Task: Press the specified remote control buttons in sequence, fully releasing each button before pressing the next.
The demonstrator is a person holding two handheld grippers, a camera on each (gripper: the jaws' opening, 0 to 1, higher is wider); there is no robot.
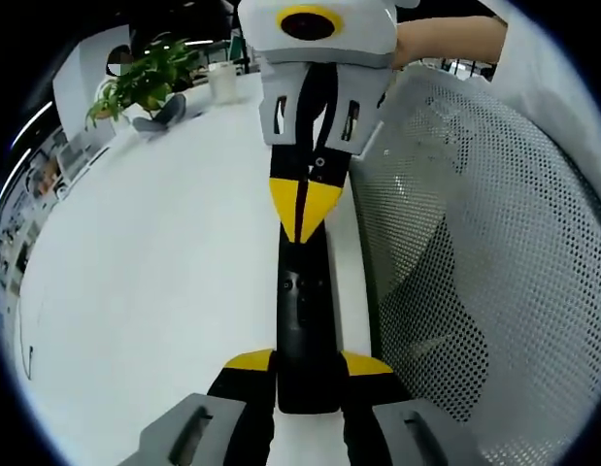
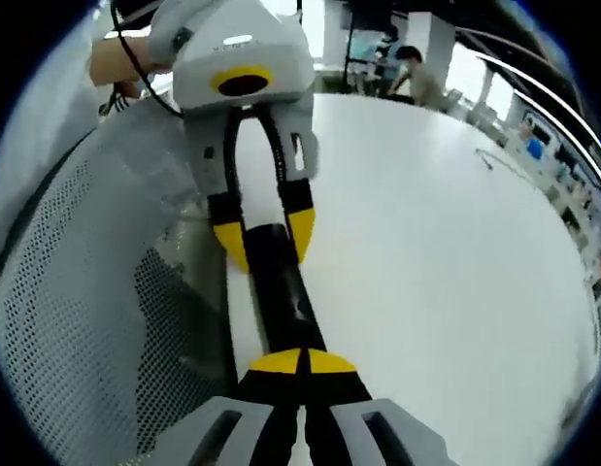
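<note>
I am clamping my left tool (image 1: pixel 308 367) on the near end of the remote control (image 1: pixel 305 320), which is lying along the white desk (image 1: pixel 164 291) edge. My right tool (image 1: pixel 302 216), jaws together, is tipping down onto its far end. The remote is looking stiff, light and glossy, so likely slippery; gripping the long sides suits it. A mesh chair (image 1: pixel 475 272) is crowding one side; a plant (image 1: pixel 135 87) and cup (image 1: pixel 220 80) are standing well apart.
</note>
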